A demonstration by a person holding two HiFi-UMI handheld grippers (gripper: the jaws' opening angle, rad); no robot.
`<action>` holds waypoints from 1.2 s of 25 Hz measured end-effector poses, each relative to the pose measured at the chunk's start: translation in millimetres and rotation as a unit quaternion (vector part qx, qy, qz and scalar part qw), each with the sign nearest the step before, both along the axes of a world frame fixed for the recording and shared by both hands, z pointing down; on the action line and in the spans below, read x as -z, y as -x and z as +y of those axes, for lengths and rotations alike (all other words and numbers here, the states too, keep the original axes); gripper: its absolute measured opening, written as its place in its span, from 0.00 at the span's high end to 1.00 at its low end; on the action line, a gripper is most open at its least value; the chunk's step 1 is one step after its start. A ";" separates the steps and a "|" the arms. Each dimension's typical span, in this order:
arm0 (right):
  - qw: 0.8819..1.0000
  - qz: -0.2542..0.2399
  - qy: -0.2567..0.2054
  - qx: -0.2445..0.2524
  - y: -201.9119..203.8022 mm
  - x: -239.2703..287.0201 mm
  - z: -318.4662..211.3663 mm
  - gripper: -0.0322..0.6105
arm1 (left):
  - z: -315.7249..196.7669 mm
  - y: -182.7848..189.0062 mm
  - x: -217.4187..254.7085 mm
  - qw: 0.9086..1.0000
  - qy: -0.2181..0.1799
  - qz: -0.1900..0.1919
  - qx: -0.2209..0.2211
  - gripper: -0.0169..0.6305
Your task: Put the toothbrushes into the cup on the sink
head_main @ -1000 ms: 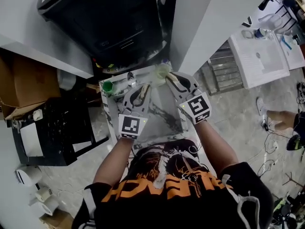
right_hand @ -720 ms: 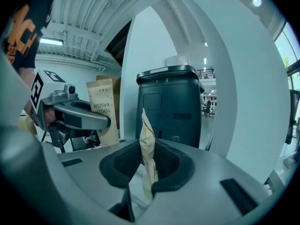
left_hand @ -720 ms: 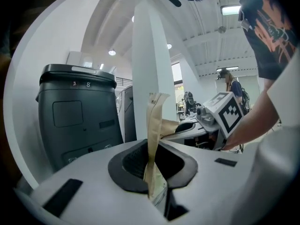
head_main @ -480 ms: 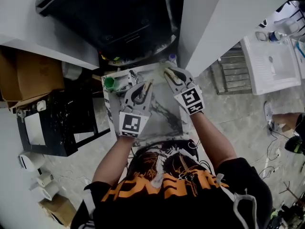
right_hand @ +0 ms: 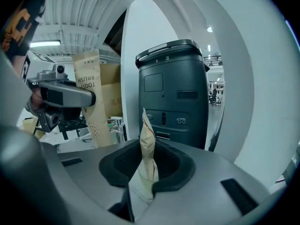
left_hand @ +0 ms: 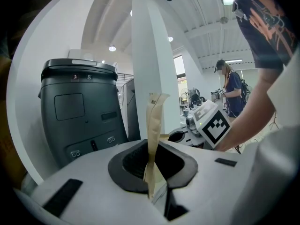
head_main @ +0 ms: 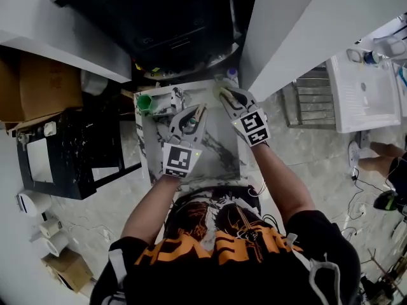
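Note:
Over the marble sink counter [head_main: 219, 146], each gripper holds a kraft-paper toothbrush packet. My left gripper [head_main: 198, 112] is shut on one packet [left_hand: 152, 136], which stands upright between the jaws and shows printed lettering in the right gripper view [right_hand: 91, 100]. My right gripper [head_main: 224, 95] is shut on a second packet [right_hand: 146, 156], whose top is crumpled. The green cup [head_main: 145, 102] stands at the counter's far left corner, left of both grippers. The right gripper's marker cube [left_hand: 210, 127] appears to the right in the left gripper view.
A dark grey machine [head_main: 178, 24] stands just behind the counter, and a white column [head_main: 286, 30] stands at its right. A chrome tap [head_main: 177, 98] sits beside the cup and a small bottle [head_main: 231, 75] at the far right corner. A black crate [head_main: 70, 157] stands on the floor to the left.
The head view has drifted, so the counter sits higher in the frame. Both grippers stay over the counter with their packets, and their spacing is nearly unchanged.

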State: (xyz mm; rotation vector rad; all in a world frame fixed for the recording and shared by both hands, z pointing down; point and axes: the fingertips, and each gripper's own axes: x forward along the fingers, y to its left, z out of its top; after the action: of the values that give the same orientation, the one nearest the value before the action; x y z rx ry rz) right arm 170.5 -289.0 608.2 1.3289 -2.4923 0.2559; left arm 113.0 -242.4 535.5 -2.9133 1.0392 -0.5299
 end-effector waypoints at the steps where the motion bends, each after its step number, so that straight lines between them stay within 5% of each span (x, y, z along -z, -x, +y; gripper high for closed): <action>1: 1.000 0.003 0.002 0.004 1.6 -2.9 0.0 0.81 | 1.1 -0.5 -0.8 1.000 0.001 0.001 0.000 0.90; 9: 1.000 0.013 -0.003 0.007 2.7 -0.3 1.8 0.59 | 6.1 0.0 5.3 1.000 -0.003 0.003 -0.004 0.90; 25: 0.996 0.051 -0.014 0.071 4.0 72.3 71.4 0.66 | 42.2 19.6 52.2 0.998 -0.038 0.038 -0.018 0.90; 30: 0.996 0.072 0.032 0.049 1.2 80.4 92.9 0.81 | 55.8 31.7 63.9 0.998 -0.049 0.045 -0.017 0.90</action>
State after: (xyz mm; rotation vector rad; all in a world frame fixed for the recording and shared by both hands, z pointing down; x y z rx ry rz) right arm 169.3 -196.1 527.8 1.1531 -2.3999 0.2065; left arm 81.2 -186.6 471.5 -2.8876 0.9921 -0.3387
